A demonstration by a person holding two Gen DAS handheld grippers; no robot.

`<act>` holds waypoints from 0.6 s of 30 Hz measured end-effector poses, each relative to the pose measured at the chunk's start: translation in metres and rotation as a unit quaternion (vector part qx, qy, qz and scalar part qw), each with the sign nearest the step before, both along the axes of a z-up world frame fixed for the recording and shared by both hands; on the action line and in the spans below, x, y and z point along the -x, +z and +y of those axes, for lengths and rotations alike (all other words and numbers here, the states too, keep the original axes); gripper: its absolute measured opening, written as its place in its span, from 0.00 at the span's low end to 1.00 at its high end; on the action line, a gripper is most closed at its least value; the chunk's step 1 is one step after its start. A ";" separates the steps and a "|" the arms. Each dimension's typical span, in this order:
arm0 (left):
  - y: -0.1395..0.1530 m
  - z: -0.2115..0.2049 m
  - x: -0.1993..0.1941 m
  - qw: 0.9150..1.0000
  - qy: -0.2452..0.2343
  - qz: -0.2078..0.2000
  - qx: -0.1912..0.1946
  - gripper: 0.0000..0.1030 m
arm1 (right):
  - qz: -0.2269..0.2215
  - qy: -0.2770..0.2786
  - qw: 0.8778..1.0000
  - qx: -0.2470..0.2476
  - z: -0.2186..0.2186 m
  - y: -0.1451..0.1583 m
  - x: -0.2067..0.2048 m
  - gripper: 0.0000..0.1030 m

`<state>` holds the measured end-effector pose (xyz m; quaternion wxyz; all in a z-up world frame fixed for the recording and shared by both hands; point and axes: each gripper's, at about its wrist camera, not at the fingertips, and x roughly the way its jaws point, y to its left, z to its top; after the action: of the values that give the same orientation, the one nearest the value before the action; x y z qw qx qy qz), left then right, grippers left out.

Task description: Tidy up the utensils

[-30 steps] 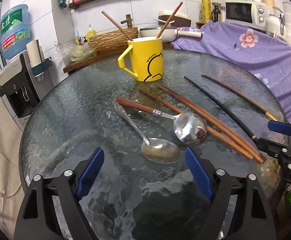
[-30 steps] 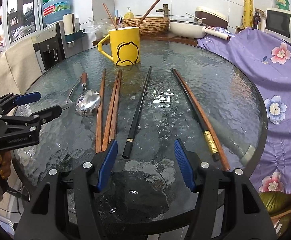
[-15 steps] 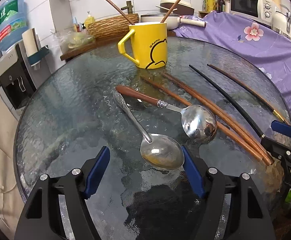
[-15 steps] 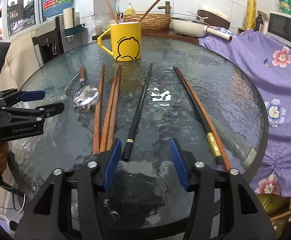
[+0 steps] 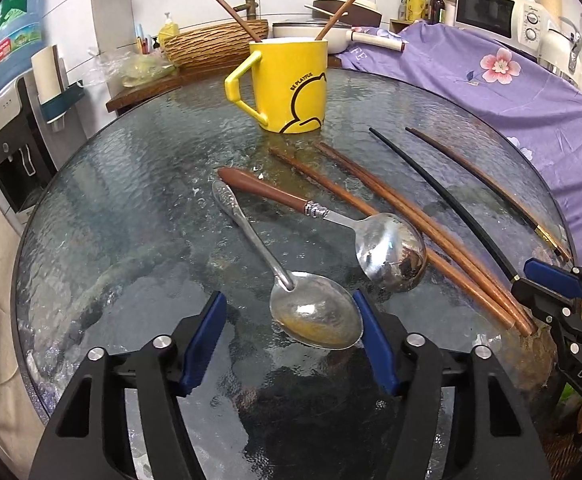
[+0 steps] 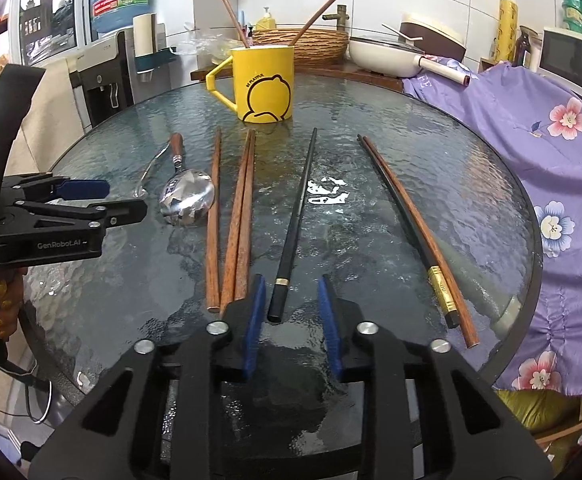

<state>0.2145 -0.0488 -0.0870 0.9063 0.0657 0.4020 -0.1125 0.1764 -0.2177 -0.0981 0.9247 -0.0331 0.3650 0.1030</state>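
Left gripper (image 5: 289, 334): jaws spread wide, low over the glass table (image 5: 131, 208); the bowl of the all-metal spoon (image 5: 315, 321) lies between its blue pads, nearer the right pad (image 5: 375, 348), not pinched.
Right gripper (image 6: 291, 318): jaws apart, straddling the gold-banded near end of the black chopstick (image 6: 295, 216); the pads do not touch it.
All-metal spoon: flat on the glass, patterned handle running away towards the mug, a yellowish smear in its bowl.
Wooden-handled spoon (image 5: 391, 250): just beside the metal one, its reddish handle angling back and left; its bowl rests on a brown chopstick.
Brown chopsticks (image 6: 237, 216): three lying lengthwise on the table, one a little apart on the left, two side by side and touching.
Black chopstick: alone, to the right of the brown three, pointing at the mug.
Far-right pair (image 6: 415, 228): one black with a gold band and one brown, lying together near the table's edge.
Yellow mug (image 5: 291, 84): upright at the far side of the table, handle to the left, with two brown chopsticks (image 5: 343, 4) leaning out of it.
Purple floral cloth (image 5: 511, 92): draped beside the table on the right.
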 end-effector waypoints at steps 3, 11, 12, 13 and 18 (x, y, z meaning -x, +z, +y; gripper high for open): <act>0.000 -0.001 0.001 1.000 -0.004 -0.002 0.001 0.54 | -0.001 0.001 1.000 -0.001 0.000 0.000 0.001 0.18; 0.000 -0.002 0.003 1.000 -0.010 -0.007 0.003 0.42 | -0.004 0.003 1.000 -0.002 0.000 0.000 0.001 0.10; 0.000 -0.001 0.003 1.000 -0.011 -0.008 0.003 0.40 | -0.004 0.002 1.000 -0.003 -0.001 0.000 0.002 0.10; 0.001 -0.002 0.004 1.000 -0.011 -0.008 0.004 0.40 | -0.004 0.002 1.000 -0.003 -0.001 0.000 0.002 0.10; 0.001 -0.001 0.005 1.000 -0.011 -0.009 0.005 0.39 | -0.005 0.002 1.000 -0.002 -0.001 0.000 0.001 0.09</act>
<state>0.2099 -0.0499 -0.0857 0.9088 0.0669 0.3927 -0.1240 0.1751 -0.2191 -0.0980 0.9264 -0.0326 0.3599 0.1057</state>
